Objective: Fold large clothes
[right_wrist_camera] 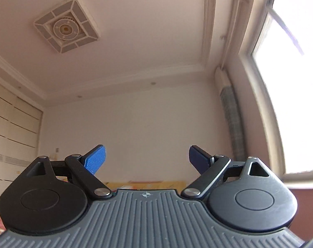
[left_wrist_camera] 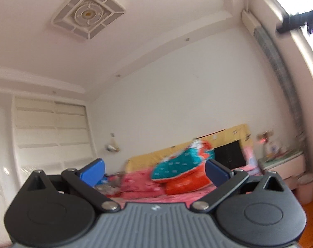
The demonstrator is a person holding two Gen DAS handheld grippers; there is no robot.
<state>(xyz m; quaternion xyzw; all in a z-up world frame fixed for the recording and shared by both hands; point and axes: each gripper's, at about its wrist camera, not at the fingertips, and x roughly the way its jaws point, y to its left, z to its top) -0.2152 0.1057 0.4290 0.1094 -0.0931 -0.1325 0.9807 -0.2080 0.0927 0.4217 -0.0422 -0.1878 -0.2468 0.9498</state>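
My left gripper [left_wrist_camera: 154, 170] is open and empty, its blue pads spread wide, tilted up toward the far wall and ceiling. Beyond it lies a bed with a pink sheet [left_wrist_camera: 140, 183] carrying a teal patterned bundle [left_wrist_camera: 177, 163] on a red-orange one [left_wrist_camera: 185, 183]. My right gripper [right_wrist_camera: 147, 159] is open and empty, pointed higher still at the bare wall and ceiling. No garment shows between or near either gripper's fingers. A dark object [left_wrist_camera: 297, 20], perhaps part of the other gripper, crosses the top right of the left wrist view.
A yellow headboard [left_wrist_camera: 197, 146] backs the bed and also shows in the right wrist view [right_wrist_camera: 148, 185]. A white wardrobe [left_wrist_camera: 51, 130] stands left. A nightstand [left_wrist_camera: 280, 159] and small bin [left_wrist_camera: 306, 188] sit right, below a bright window [right_wrist_camera: 290, 95].
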